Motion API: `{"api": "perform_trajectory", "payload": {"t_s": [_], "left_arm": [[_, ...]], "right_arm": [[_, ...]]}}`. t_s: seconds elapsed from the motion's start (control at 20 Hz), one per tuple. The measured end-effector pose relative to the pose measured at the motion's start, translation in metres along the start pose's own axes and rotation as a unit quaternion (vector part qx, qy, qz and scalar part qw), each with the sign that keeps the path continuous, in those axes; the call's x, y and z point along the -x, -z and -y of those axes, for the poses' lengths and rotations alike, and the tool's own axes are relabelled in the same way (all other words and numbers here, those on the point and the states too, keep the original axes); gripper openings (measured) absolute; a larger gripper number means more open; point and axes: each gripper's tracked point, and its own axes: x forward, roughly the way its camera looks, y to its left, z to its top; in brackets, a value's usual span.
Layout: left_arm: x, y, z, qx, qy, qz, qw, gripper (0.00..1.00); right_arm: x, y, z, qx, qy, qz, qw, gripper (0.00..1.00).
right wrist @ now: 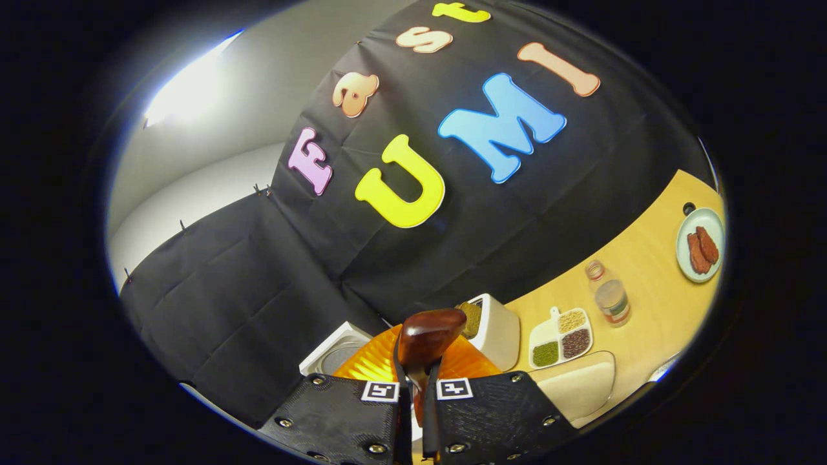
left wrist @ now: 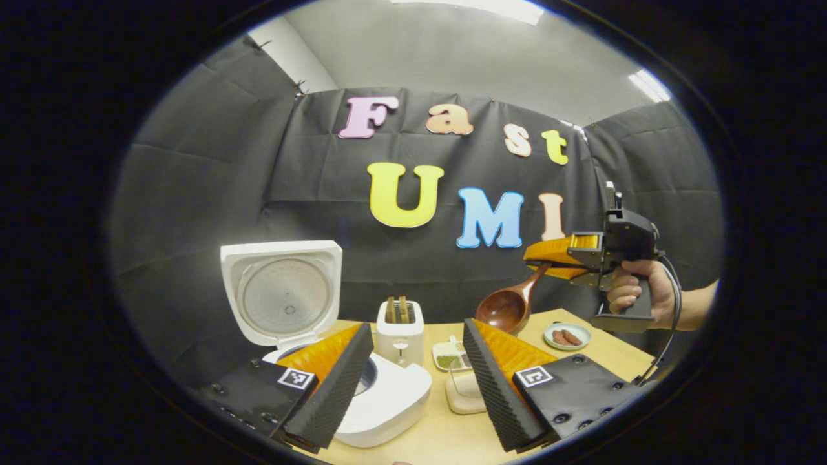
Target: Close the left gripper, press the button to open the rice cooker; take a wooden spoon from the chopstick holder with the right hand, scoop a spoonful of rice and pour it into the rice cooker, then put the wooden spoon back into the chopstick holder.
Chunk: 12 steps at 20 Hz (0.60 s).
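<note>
Right tool (right wrist: 415, 387) clamps wooden spoon (right wrist: 426, 339), bowl beyond tips.

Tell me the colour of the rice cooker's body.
White; the rice cooker shows best in the left gripper view.

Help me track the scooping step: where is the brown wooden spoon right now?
In the left gripper view, the brown wooden spoon hangs in the air at right, clamped in the right gripper, bowl down above the wooden table, right of the white toaster.
</note>
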Motion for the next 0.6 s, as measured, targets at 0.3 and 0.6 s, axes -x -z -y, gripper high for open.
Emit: {"api": "perform_trajectory", "payload": {"t_s": [0.3,0.6], "left_arm": [[-0.015,-0.012,0.036,0.005,0.013,0.008,1.000,0.97],[-0.031,-0.011,0.066,0.000,0.020,0.002,1.000,0.97]], "right_arm": [[0.047,-0.038,0.050,0.029,0.048,0.026,0.998,0.07],[0.095,-0.056,0.110,0.056,0.121,0.041,0.990,0.07]]}}
